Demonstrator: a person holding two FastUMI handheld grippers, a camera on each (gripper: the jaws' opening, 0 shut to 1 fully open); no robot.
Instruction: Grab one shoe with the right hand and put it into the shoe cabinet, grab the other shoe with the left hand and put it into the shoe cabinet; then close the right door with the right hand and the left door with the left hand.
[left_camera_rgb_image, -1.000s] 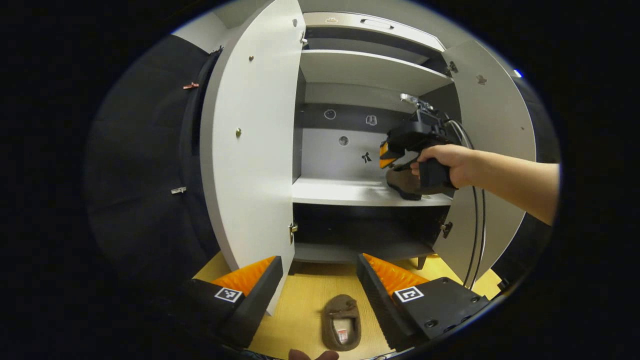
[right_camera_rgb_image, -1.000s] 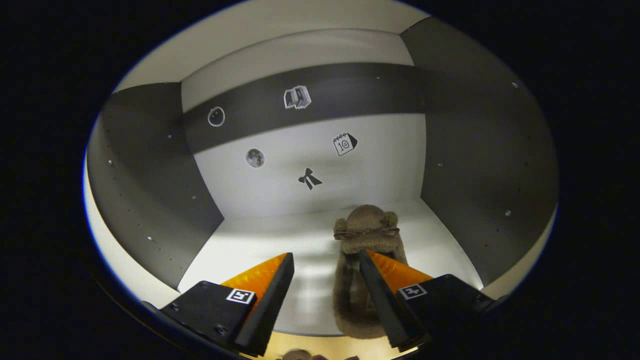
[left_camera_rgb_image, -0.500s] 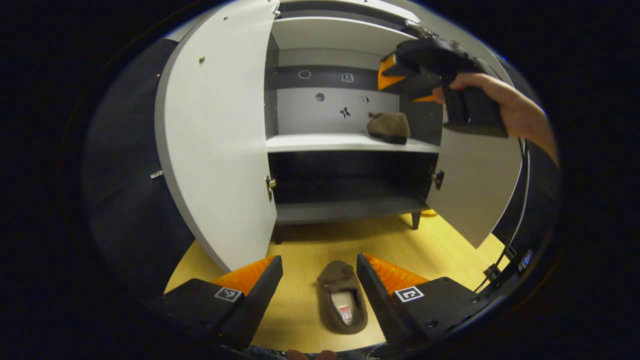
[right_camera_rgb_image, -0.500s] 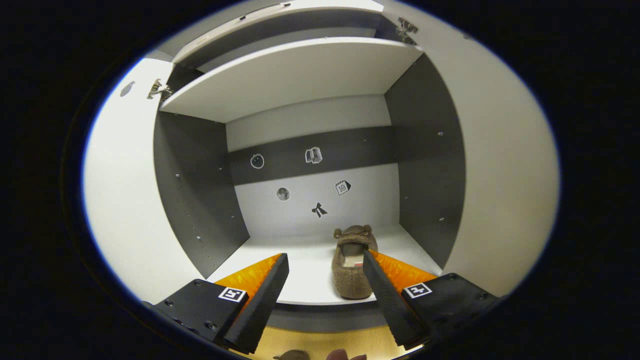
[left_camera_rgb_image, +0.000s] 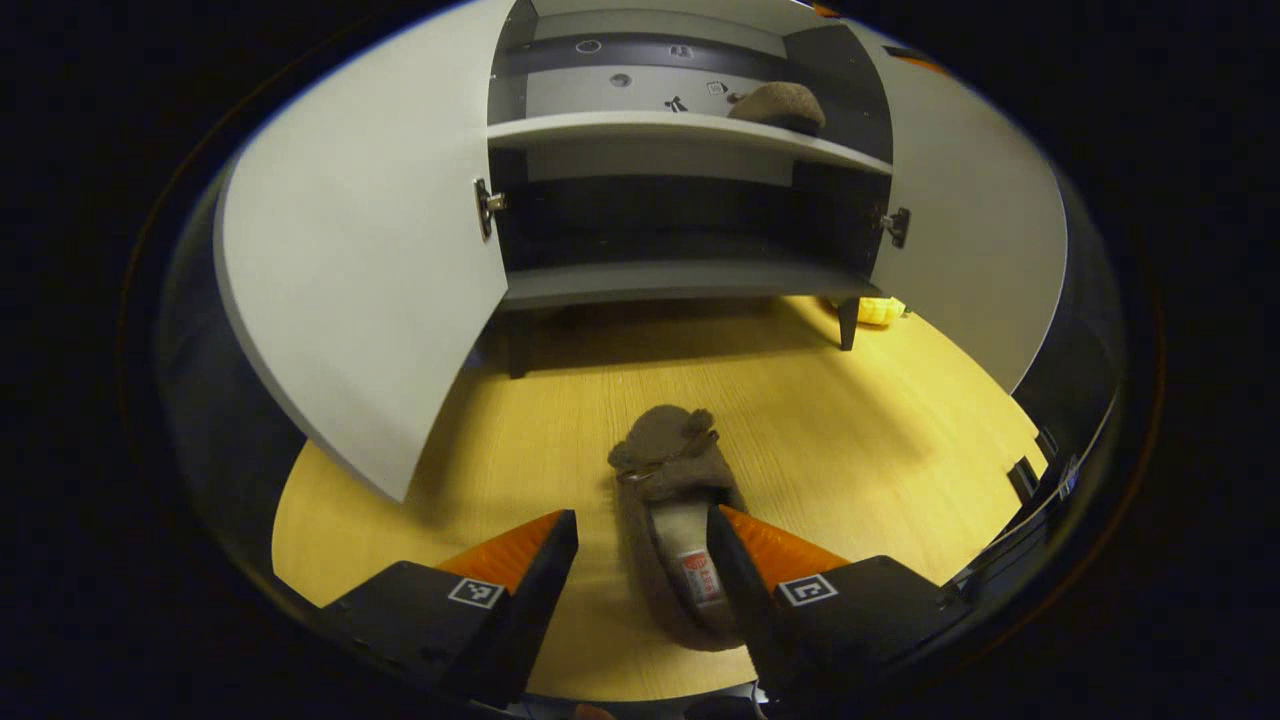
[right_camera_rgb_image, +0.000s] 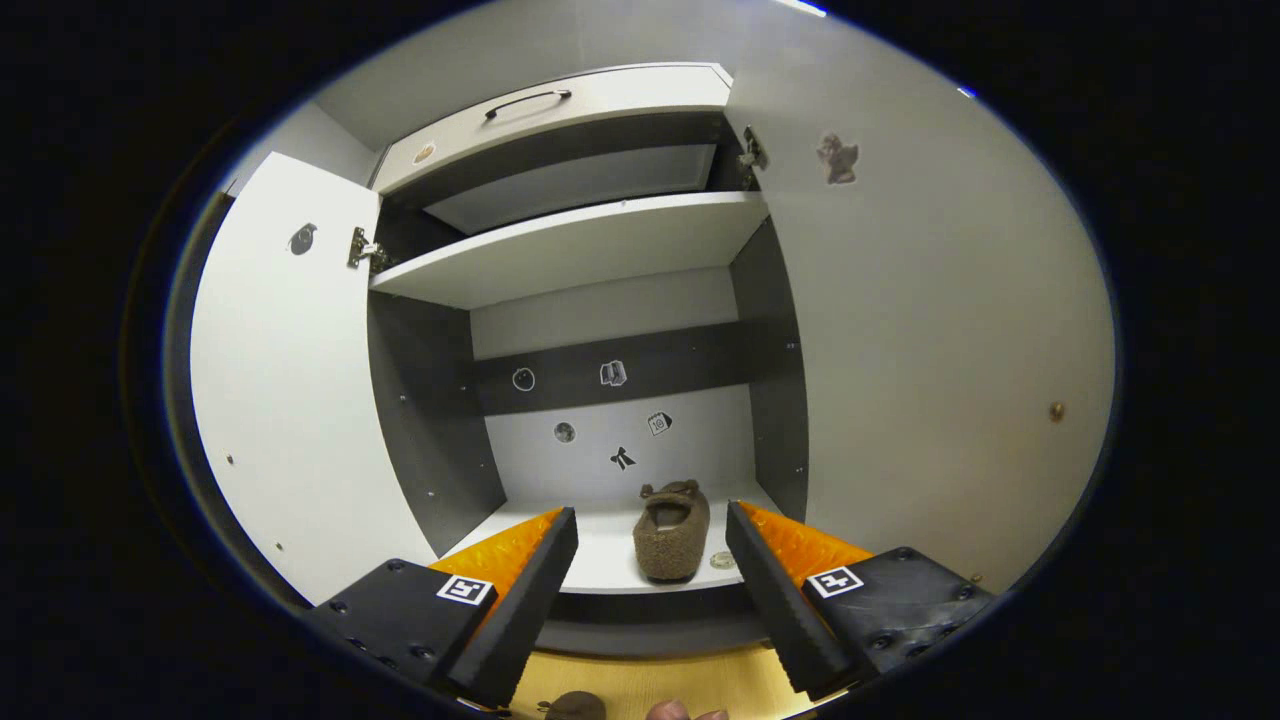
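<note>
Since both doors hang open, the shoe cabinet (right_camera_rgb_image: 600, 240) is the biggest thing here: in the right gripper view its left door (right_camera_rgb_image: 270, 400) and right door (right_camera_rgb_image: 940, 350) swing wide, w/ 1 upper shelf bare and a drawer front above it. On the middle shelf (right_camera_rgb_image: 610, 550) sits 1 brown slipper (right_camera_rgb_image: 672, 520), toe toward the back wall, right of centre, next to a small round item I can't identify; the lower compartment looks dark and holds nothing I can make out. The right gripper (right_camera_rgb_image: 650, 590) hangs in front of that shelf, jaws wide, gripping nothing. In the left gripper view the 2nd slipper (left_camera_rgb_image: 670, 520) lies on the wooden floor (left_camera_rgb_image: 850, 420) near the cabinet, toe pointing at it, approx. between the spread jaws of the left gripper (left_camera_rgb_image: 640, 590); its right finger overlaps the opening, contact unclear. The slipper looks fuzzy, soft and light, prob. squashy, not slippery or fragile. Best hold, I'd judge: pinch 1 side wall at the opening, or squeeze across the body near the heel.
</note>
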